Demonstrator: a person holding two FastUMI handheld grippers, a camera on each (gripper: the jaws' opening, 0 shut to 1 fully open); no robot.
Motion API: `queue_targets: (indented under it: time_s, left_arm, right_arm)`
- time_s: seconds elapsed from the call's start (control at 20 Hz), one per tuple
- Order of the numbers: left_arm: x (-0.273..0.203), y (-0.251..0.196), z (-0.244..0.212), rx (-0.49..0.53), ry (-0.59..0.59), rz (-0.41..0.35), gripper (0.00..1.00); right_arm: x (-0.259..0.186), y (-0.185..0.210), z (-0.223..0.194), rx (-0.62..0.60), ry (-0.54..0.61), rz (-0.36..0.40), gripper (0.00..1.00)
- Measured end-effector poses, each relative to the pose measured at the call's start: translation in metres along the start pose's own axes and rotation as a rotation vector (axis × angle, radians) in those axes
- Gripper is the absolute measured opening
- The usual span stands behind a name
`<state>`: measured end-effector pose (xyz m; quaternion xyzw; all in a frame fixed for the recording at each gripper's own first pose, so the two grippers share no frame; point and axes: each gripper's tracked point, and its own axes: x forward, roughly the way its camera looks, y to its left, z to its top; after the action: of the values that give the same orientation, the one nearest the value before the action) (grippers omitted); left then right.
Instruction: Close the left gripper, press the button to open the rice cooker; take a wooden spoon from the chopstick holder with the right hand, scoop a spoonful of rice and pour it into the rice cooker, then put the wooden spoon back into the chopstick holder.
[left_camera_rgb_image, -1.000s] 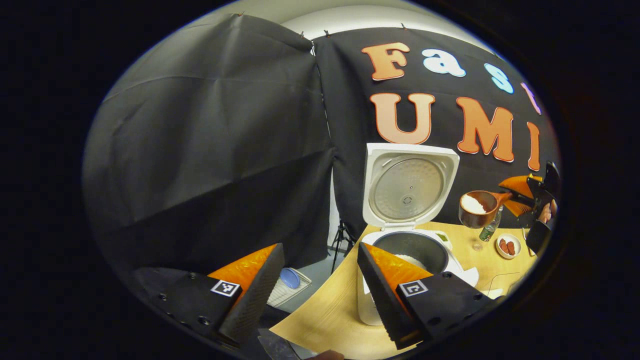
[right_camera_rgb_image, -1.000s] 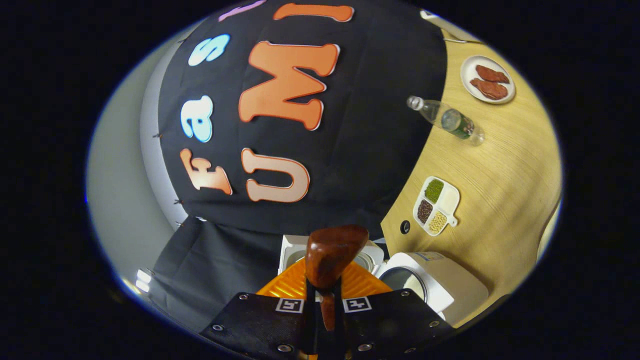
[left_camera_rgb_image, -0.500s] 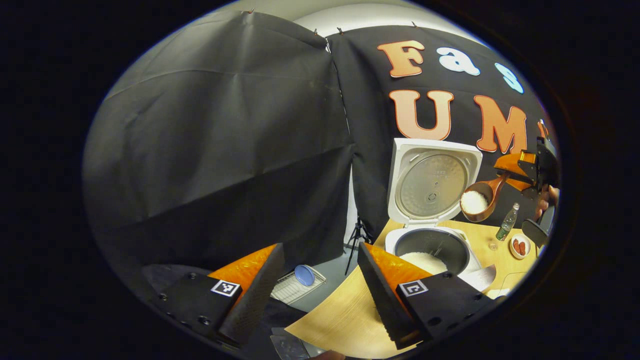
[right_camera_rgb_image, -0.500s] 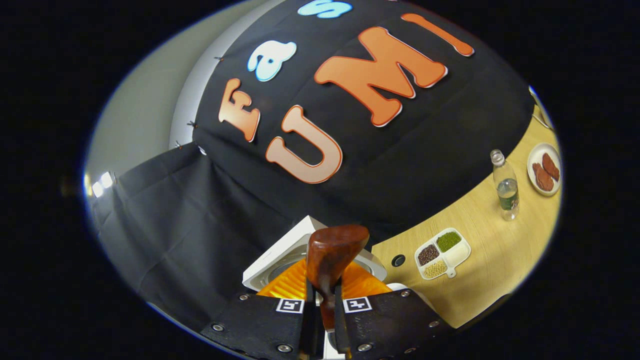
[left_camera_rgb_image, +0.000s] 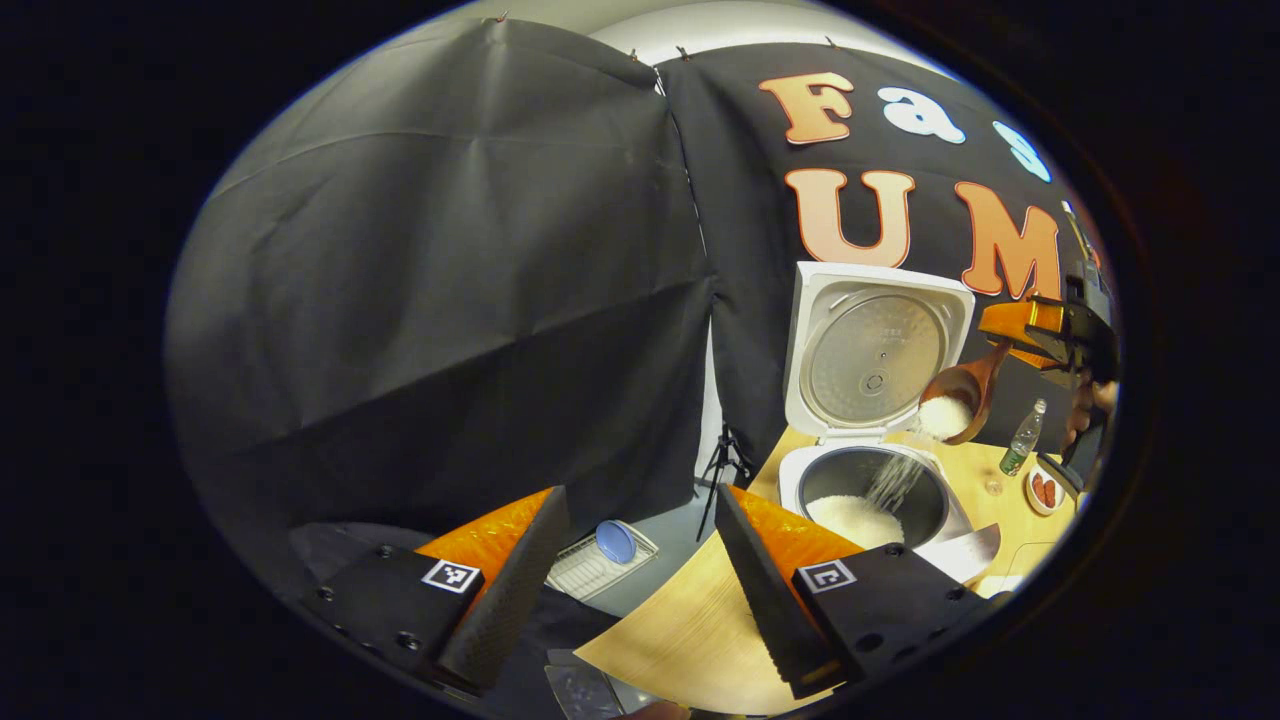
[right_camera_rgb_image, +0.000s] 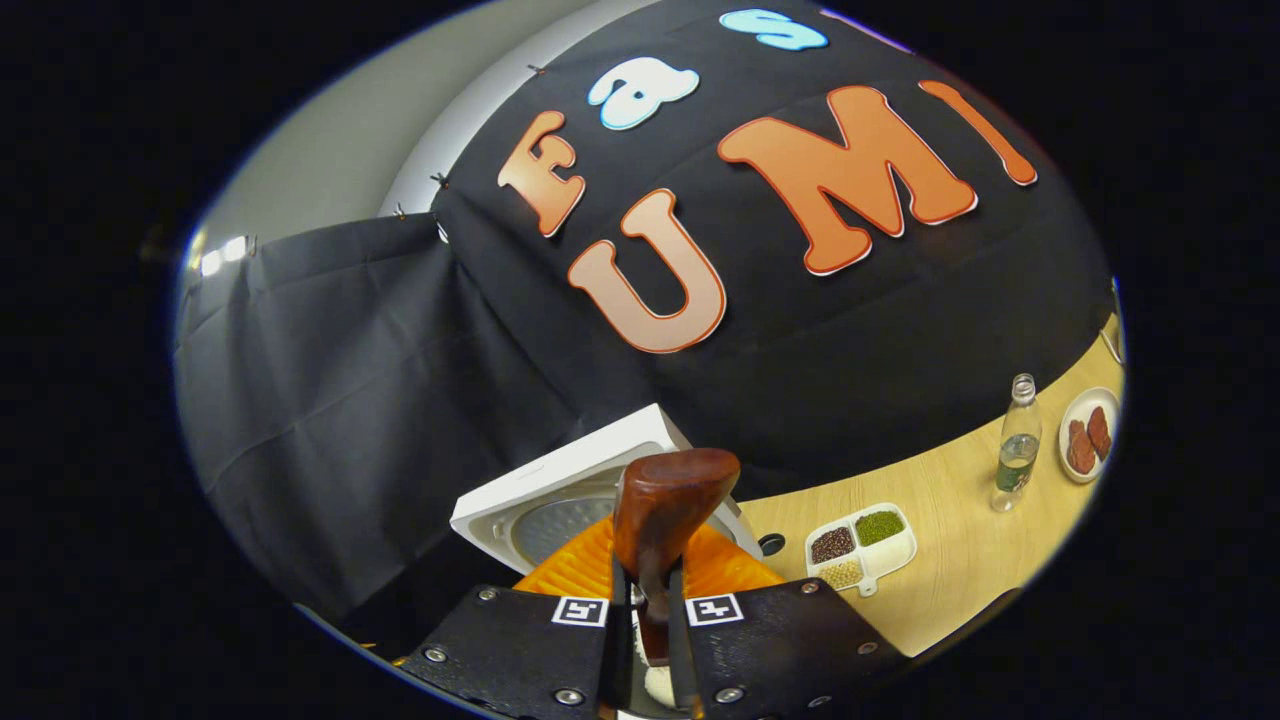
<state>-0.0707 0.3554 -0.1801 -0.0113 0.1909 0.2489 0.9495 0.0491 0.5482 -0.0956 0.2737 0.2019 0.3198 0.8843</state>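
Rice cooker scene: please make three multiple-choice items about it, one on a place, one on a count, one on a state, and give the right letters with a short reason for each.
1. Where does the bowl of the wooden spoon hang?
A. above the open pot of the rice cooker
B. inside the chopstick holder
C. flat on the table

2. How many compartments does the white divided dish have?
A. two
B. four
C. six

3. What is the state of the left gripper?
A. shut on the spoon
B. shut on nothing
C. open

Answers: 1 A, in the left gripper view the tilted spoon sits over the pot and rice streams down into it. 2 B, the right gripper view shows four sections, three holding grains or beans. 3 C, its two fingers stand wide apart with nothing between them, while the right gripper clamps the spoon handle.
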Motion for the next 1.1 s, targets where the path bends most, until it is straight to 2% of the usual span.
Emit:
queue_targets:
  time_s: [0.9, 1.1]
  left_arm:
    - [0.005, 0.001, -0.008, -0.007, 0.031, 0.016, 0.99]
    - [0.005, 0.002, -0.008, -0.002, 0.033, 0.018, 1.0]
  right_arm:
    - [0.006, 0.061, -0.001, -0.499, -0.072, 0.117, 0.14]
    - [0.004, 0.078, -0.003, -0.545, -0.079, 0.174, 0.14]
